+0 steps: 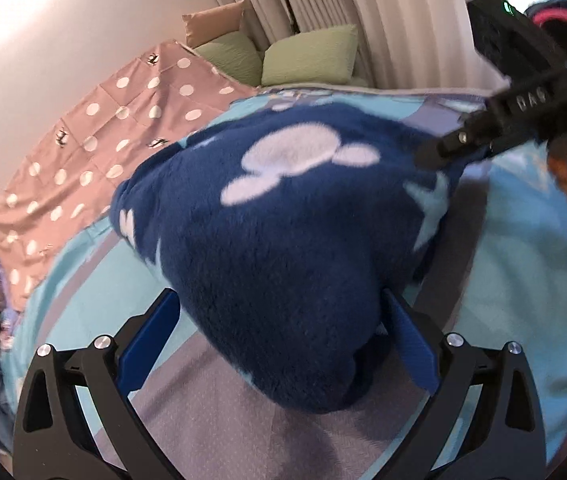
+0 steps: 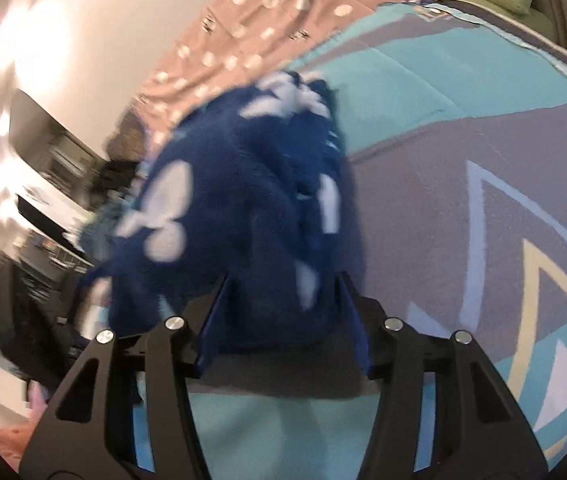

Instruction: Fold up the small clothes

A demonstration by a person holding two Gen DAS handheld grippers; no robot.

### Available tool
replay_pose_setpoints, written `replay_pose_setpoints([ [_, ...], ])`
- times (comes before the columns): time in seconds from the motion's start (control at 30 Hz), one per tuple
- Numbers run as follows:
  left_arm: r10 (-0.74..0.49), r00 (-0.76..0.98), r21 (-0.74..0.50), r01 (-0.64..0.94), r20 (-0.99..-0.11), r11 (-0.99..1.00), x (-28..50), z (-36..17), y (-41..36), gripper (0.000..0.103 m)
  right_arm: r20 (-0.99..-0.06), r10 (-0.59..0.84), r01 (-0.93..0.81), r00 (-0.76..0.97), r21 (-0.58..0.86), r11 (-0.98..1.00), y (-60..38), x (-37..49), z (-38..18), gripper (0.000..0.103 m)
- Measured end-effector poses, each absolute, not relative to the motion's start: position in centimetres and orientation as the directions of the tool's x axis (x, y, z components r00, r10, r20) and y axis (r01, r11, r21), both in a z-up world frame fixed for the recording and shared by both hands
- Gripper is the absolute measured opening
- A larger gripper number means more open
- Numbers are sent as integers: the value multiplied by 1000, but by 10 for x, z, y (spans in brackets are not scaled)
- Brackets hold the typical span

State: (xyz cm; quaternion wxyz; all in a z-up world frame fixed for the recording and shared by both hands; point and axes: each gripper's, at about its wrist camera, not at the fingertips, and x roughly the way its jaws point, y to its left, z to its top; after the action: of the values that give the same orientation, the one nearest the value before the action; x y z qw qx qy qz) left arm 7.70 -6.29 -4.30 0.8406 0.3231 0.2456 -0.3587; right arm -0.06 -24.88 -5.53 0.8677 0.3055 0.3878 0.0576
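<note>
A dark blue fleece garment [image 1: 283, 216] with white mouse-head and star shapes hangs bunched over the bed. My left gripper [image 1: 279, 300] has its blue fingers [image 1: 151, 340] on either side of the garment's lower part and is shut on it. In the right wrist view the same garment [image 2: 243, 208] fills the middle, blurred by motion. My right gripper [image 2: 283, 280] is shut on its near edge. The right gripper also shows in the left wrist view [image 1: 443, 148], pinching the garment's upper right corner, with the person's hand behind it.
A turquoise and grey bedspread [image 1: 523, 240] covers the bed below. A pink dotted blanket [image 1: 95, 140] lies at the left by the wall. Green pillows [image 1: 307, 56] and curtains stand at the far end. Dark furniture [image 2: 43, 148] is off the bed's left side.
</note>
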Motion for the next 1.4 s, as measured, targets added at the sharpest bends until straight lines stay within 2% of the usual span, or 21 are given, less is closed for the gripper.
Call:
replay_pose_setpoints([
  [0.07, -327, 718, 493, 673, -615, 551, 86, -62, -63, 102, -656, 321, 135, 683, 546, 827, -249, 5, -64, 57],
  [0.1, -318, 710, 481, 676, -629, 558, 95, -71, -57, 102, -654, 323, 135, 684, 549, 825, -250, 5, -65, 57],
  [0.13, -351, 646, 358, 708, -678, 609, 107, -70, -47, 102, -655, 318, 140, 685, 547, 825, -250, 2, -62, 58],
  [0.2, -380, 580, 233, 719, -720, 655, 116, -61, -39, 97, -654, 307, 136, 691, 536, 833, -253, -5, -53, 58],
  [0.23, -393, 575, 233, 730, -717, 643, 112, -58, -39, 94, -654, 294, 138, 697, 525, 840, -256, -9, -48, 58],
  [0.3, -367, 618, 338, 732, -695, 591, 95, -53, -43, 94, -632, 240, 129, 737, 479, 868, -260, -21, -24, 57],
  [0.37, -394, 629, 408, 756, -670, 512, 75, -41, -42, 94, -579, 208, 93, 789, 447, 890, -261, -31, 5, 50],
  [0.4, -414, 623, 406, 765, -664, 500, 70, -33, -40, 94, -555, 210, 70, 805, 441, 895, -259, -33, 15, 41],
  [0.53, -578, 563, 270, 813, -590, 516, 63, 19, -31, 94, -502, 265, -48, 823, 404, 914, -238, -13, 39, 24],
  [0.63, -676, 531, 129, 825, -511, 550, 82, 40, -37, 93, -538, 265, -66, 800, 359, 931, -220, 20, 30, 23],
  [0.7, -629, 553, 113, 793, -546, 599, 103, 24, -52, 87, -673, 203, 5, 711, 294, 956, -213, 51, -3, 23],
  [0.73, -582, 551, 112, 776, -598, 620, 118, 6, -62, 81, -701, 195, 18, 686, 284, 959, -213, 60, -20, 23],
  [0.77, -543, 515, 88, 774, -664, 627, 135, -16, -69, 82, -691, 201, 26, 695, 303, 953, -215, 61, -33, 23],
  [0.83, -642, 410, -87, 798, -648, 596, 156, -44, -56, 87, -690, 208, 24, 693, 310, 950, -215, 56, -28, 23],
  [0.87, -656, 391, -120, 796, -646, 593, 157, -43, -52, 87, -705, 195, 23, 682, 287, 958, -213, 54, -23, 24],
  [1.0, -616, 399, -65, 803, -679, 592, 146, -21, -56, 84, -723, 199, 11, 661, 275, 961, -215, 56, -4, 31],
  [1.07, -657, 397, -73, 821, -641, 567, 143, 5, -47, 81, -677, 228, -31, 699, 291, 956, -217, 59, 17, 34],
  [1.2, -687, 447, -79, 804, -573, 589, 168, 41, -44, 80, -631, 212, -54, 746, 260, 964, -213, 87, 45, 54],
  [1.27, -681, 442, -121, 782, -584, 611, 200, 42, -51, 76, -648, 262, -49, 715, 328, 943, -216, 112, 36, 54],
  [1.33, -659, 452, -146, 749, -601, 647, 232, 32, -57, 75, -726, 254, 9, 638, 337, 941, -218, 140, 7, 50],
  [1.4, -573, 449, -131, 698, -686, 704, 269, -3, -70, 75, -754, 233, 35, 614, 321, 947, -220, 159, -32, 51],
])
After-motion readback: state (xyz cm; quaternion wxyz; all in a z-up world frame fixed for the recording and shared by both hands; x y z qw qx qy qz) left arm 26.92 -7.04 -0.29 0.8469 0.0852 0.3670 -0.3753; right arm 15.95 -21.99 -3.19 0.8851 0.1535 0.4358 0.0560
